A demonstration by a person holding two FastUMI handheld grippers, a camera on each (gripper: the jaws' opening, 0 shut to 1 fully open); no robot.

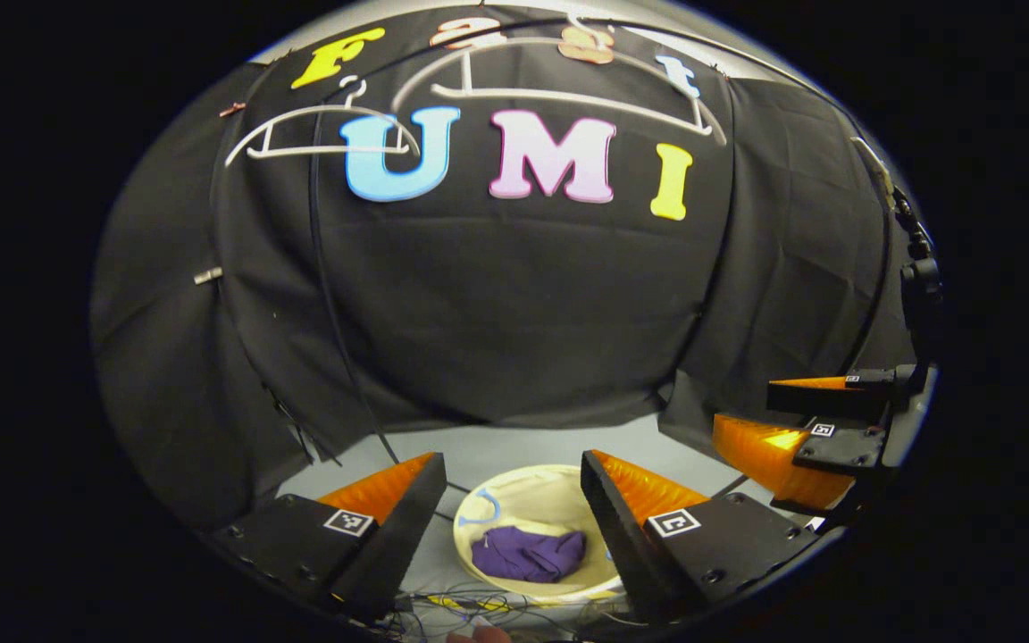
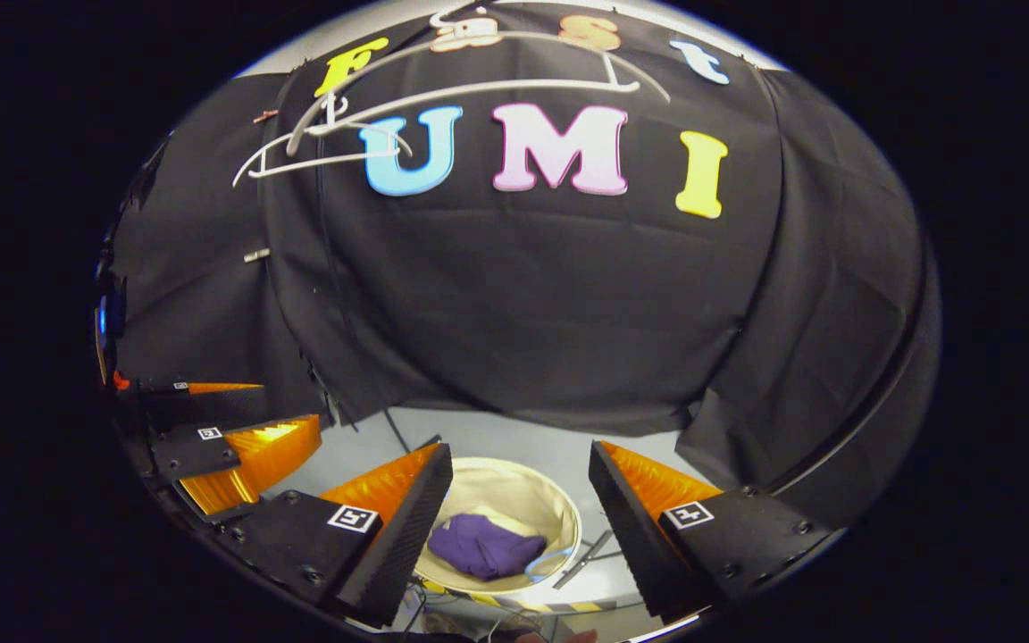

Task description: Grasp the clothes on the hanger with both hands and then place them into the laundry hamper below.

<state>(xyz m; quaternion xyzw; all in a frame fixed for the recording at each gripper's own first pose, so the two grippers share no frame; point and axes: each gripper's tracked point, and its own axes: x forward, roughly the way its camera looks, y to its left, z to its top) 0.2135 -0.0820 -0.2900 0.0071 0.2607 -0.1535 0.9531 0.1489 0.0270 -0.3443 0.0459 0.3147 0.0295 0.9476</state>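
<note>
Looking past the left hand-held gripper (image 1: 512, 500), fingers spread wide and holding nothing, I see the purple clothes (image 1: 528, 554) lying bunched inside the cream laundry hamper (image 1: 514, 500) on the floor, directly ahead and below. The right hand-held gripper (image 2: 519, 496) (equally wide open, equally empty) hangs beside it, aimed at the same hamper, so neither is clearly nearer. Farther up against the wall, two white hangers (image 1: 559, 89) hang bare. By my judgement, the garment is already where it belongs.
</note>
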